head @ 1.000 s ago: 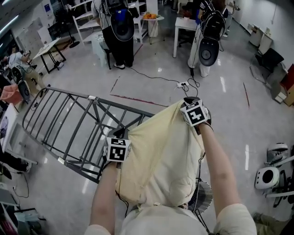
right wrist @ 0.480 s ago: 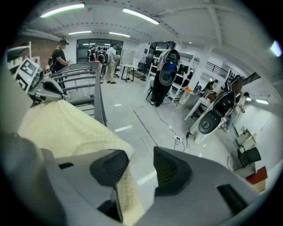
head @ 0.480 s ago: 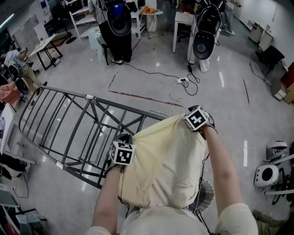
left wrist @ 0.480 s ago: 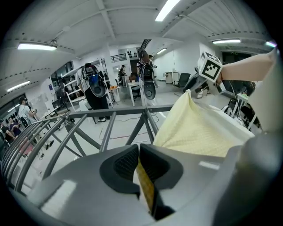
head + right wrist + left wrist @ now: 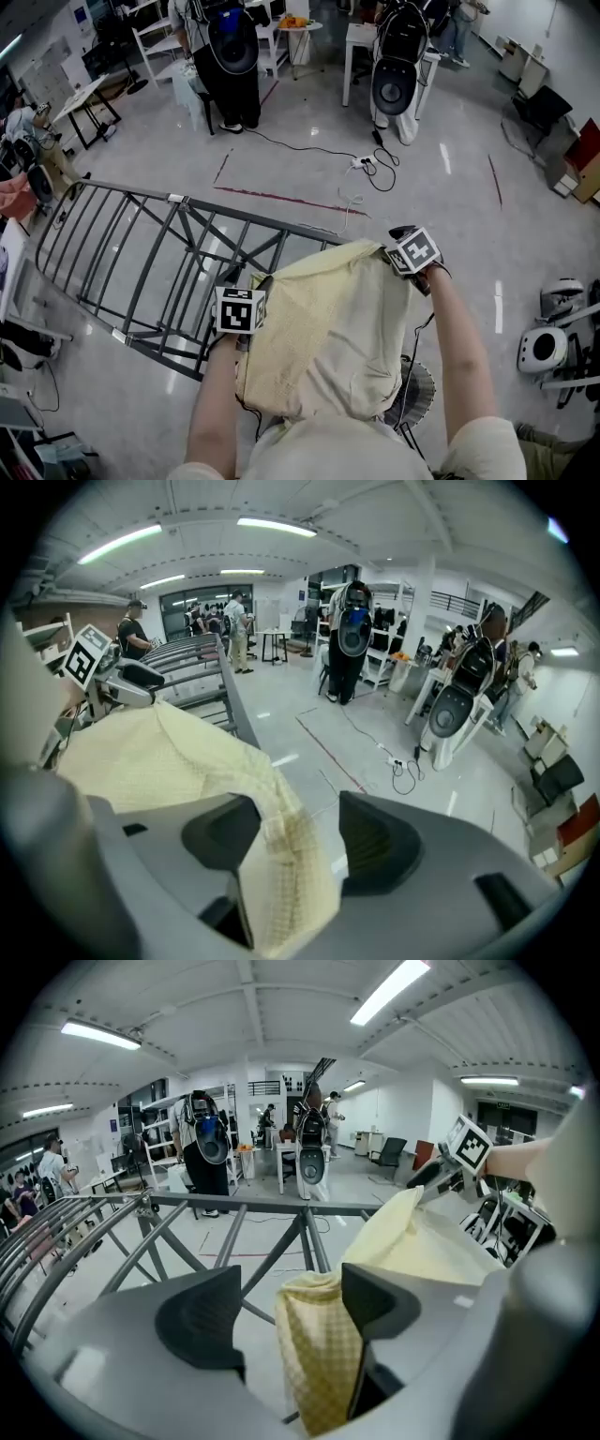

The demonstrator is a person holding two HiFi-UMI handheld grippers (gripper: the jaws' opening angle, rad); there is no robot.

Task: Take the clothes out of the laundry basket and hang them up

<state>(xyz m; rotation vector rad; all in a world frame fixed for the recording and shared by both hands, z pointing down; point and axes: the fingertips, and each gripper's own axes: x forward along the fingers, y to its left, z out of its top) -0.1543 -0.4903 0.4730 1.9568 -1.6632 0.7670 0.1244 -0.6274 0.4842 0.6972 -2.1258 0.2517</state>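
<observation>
Pale yellow waffle-weave cloth (image 5: 328, 328) stretched between both grippers, at near end of grey metal drying rack (image 5: 244, 1206), close in front of person. Left gripper (image 5: 286, 1302): jaws opening, cloth corner hanging in gap, resting against one pad, other pad clear. Right gripper (image 5: 300, 841): jaws opening too, cloth edge loose between them, no pinch.

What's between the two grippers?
Head view: the pale yellow garment spans from left gripper to right gripper, its edge between each one's opening jaws.
</observation>
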